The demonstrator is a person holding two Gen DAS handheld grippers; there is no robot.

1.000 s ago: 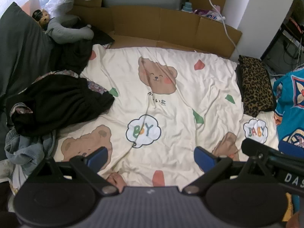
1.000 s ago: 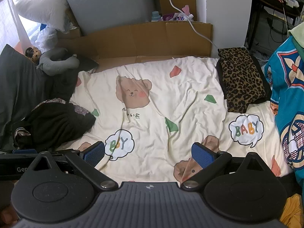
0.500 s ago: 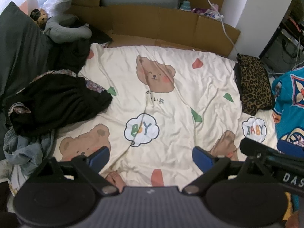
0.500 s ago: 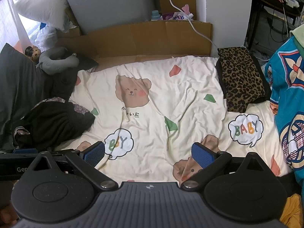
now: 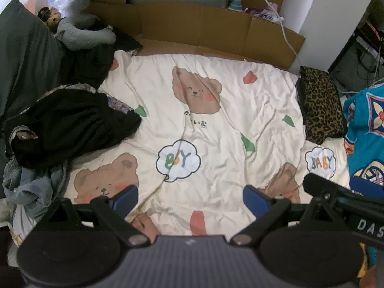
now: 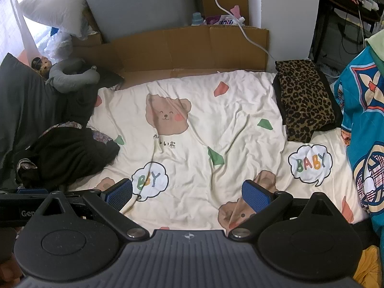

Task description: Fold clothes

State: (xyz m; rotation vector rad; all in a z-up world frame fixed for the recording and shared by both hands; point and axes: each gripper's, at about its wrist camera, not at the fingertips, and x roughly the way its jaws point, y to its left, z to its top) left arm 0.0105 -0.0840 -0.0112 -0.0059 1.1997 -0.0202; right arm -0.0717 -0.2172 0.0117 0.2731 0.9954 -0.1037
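1. Left wrist view: my left hand-held gripper [image 5: 190, 198] hangs over the near edge of the bed, fingers spread wide, nothing between the blue pads [image 5: 126, 196].
2. Right wrist view: my right hand-held gripper [image 6: 188, 195] is likewise spread wide and empty, above the cream bear-print quilt [image 6: 204, 124].
3. Clothes to fold: a black garment [image 5: 72, 124] lies crumpled in a heap on the left side of the quilt, with a patterned fabric [image 5: 117, 103] poking out at its edge.
4. A grey-blue garment [image 5: 26, 182] is bunched just beside the black one, nearer me, at the left bed edge.
5. A folded leopard-print piece [image 6: 304, 98] sits on the far right of the quilt, well apart from the heap.
6. Teal patterned fabric [image 6: 362, 124] hangs at the right edge.
7. Cardboard [image 6: 192, 48] lines the far side of the bed; a grey plush toy [image 6: 72, 76] lies at the far left on a dark cushion [image 5: 21, 67].
8. Neither hand-held gripper touches any garment.
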